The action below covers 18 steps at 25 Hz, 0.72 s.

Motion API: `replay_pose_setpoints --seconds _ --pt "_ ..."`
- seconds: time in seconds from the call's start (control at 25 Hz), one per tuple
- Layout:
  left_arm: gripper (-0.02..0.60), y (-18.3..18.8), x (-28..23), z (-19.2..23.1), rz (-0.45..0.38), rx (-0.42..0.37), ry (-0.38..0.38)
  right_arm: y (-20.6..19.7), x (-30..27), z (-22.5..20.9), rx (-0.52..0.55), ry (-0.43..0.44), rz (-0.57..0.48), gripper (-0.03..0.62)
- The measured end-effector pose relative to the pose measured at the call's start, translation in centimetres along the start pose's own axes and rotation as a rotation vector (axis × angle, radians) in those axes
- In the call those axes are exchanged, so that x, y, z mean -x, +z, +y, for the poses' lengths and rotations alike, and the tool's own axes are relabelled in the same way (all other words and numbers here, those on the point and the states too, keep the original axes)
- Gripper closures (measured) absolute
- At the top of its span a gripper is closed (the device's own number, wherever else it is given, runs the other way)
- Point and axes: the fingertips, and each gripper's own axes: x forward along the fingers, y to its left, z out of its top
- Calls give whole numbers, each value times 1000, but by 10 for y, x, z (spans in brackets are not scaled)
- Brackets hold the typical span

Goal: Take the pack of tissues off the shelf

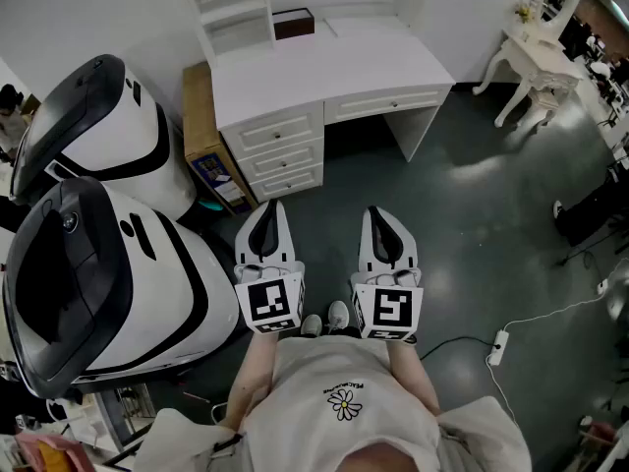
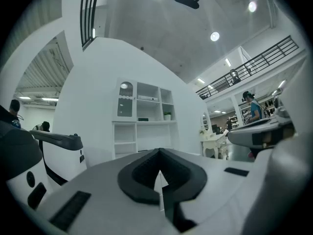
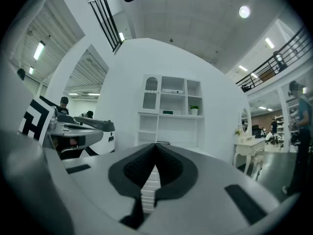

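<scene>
Shelf unit [image 1: 234, 8] at the rear left of the desk [image 1: 334, 67]: top cut off by the frame edge. Dark box [image 1: 293, 23] on the desk: too small to identify.

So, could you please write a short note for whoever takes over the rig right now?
Left gripper: shut, empty, held level in front of the body.
Right gripper: shut, empty, level beside the left one.
Things: the white shelf unit stands on the white desk ahead, apparently not within reach. A pale flat item on an upper shelf may be the tissues, but it is too small to be sure.
Done: nothing so far.
Left: step up to the desk, find the pack, open one gripper, grip it and lift it off the shelf.
</scene>
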Motion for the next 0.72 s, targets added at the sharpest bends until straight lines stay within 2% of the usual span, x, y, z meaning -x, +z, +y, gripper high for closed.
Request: replay_pose_setpoints --seconds 0.24,0.44,0.72 --pt "583 -3 -12 -10 13 13 -13 -7 -9 -6 -3 21 16 592" --pt "583 -4 -24 -25 18 -73 -31 -13 -18 -16 -14 34 22 592" --pt "583 -9 -48 -25 10 13 -4 -14 -33 -38 -79 44 -22 592"
